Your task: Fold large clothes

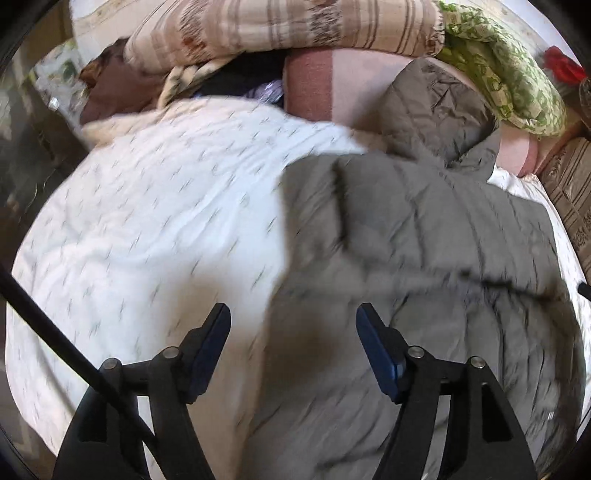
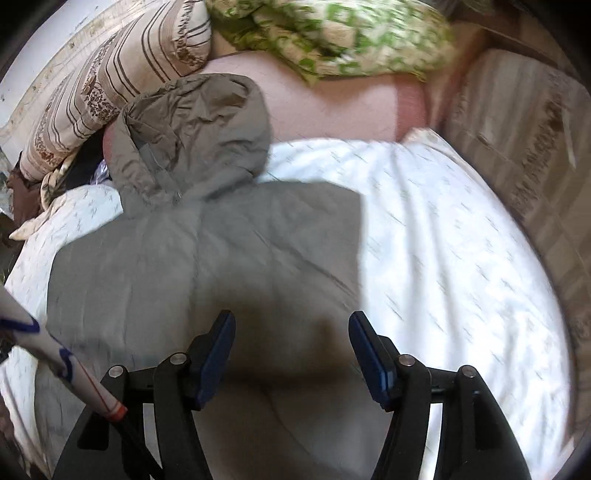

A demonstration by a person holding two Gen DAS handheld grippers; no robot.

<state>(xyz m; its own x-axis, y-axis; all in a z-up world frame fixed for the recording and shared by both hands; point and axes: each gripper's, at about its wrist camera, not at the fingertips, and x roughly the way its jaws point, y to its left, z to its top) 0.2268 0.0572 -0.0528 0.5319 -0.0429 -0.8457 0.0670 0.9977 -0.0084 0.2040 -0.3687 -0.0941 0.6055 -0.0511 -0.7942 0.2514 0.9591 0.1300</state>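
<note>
Lying flat on the white patterned bedspread (image 2: 443,229), the grey hooded jacket (image 2: 207,251) had its hood (image 2: 195,136) toward the far edge of the bed, resting against a pink blanket (image 2: 332,103). A striped pillow (image 2: 110,81) and a green-patterned quilt (image 2: 332,33) were piled along that far edge. The left gripper (image 1: 293,314) hovered above the jacket's left edge, where grey cloth met the bedspread, its fingers (image 1: 373,350) apart with nothing between them. The right gripper (image 2: 291,321) hung over the jacket's near part, close to its right edge, its fingers also spread and gripping nothing. Both views were blurred.
</note>
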